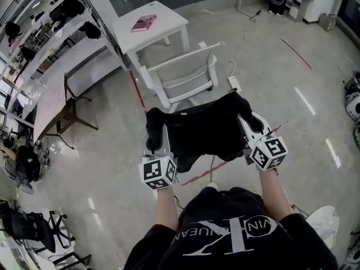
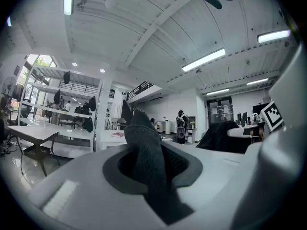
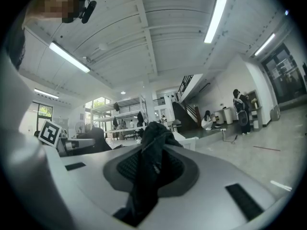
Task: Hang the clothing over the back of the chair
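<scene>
Floor (image 1: 270,94): pale and glossy, filling most of the head view, with light streaks on its right side.
Small worktop (image 1: 169,17): white and square, upper centre, standing on the floor.
On the small worktop: a pink book (image 1: 144,22) lies on its left part.
White chair (image 1: 185,75): upright on the floor, just below the small worktop in the frame.
Floor marks: a red line (image 1: 136,89) left of the white chair and a second red line (image 1: 295,53) at upper right.
Power strip (image 1: 233,83): lies on the floor just right of the white chair.
Long worktop (image 1: 50,100): white, at the left edge, with a brown chair (image 1: 73,114) standing at it.
Lower left: a black office chair (image 1: 34,229) on the floor.
</scene>
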### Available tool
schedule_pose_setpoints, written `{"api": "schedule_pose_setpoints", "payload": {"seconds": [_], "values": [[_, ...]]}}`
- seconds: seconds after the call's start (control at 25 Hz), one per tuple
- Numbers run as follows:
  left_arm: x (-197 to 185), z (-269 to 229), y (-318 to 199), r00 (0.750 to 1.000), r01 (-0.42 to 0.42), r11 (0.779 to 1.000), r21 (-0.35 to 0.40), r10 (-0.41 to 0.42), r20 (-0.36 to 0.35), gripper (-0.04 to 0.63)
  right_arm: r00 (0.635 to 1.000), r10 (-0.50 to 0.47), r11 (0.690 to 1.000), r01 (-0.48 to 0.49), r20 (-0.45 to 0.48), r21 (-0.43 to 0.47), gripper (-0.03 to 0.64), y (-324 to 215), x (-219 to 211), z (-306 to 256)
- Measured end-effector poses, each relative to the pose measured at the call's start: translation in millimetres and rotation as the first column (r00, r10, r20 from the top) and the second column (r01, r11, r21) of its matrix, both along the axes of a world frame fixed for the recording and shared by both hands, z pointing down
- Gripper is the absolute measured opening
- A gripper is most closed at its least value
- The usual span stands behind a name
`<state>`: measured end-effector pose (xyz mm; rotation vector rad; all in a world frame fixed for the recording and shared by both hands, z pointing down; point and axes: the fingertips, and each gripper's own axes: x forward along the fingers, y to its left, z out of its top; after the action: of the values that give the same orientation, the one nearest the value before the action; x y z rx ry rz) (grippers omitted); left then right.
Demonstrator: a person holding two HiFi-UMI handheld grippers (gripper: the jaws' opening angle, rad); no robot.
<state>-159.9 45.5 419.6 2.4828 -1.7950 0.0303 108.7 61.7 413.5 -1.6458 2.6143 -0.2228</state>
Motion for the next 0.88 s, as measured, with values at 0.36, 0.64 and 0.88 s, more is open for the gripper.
{"api": "schedule_pose_setpoints", "payload": {"seconds": [0.36, 0.64, 0.88], "values": [[6, 0, -35, 1.0, 0.018, 1.0, -0.007, -0.018, 0.007, 0.092, 1.0, -0.015, 1.0, 0.015, -0.001, -0.007, 0.078, -43, 5, 0], [9, 0, -74, 0.996, 0.045, 0.999, 0.013, -0.046, 0.073, 0.092, 0.996, -0.085, 0.996, 0.085, -0.002, 0.017, 0.078, -93, 6, 2], [13, -16, -125, 0.99, 0.086, 0.995, 0.058, -0.092, 0.109, 0.092, 0.987, -0.162, 0.985, 0.162, 0.005, 0.053, 0.078, -151, 4, -9]]}}
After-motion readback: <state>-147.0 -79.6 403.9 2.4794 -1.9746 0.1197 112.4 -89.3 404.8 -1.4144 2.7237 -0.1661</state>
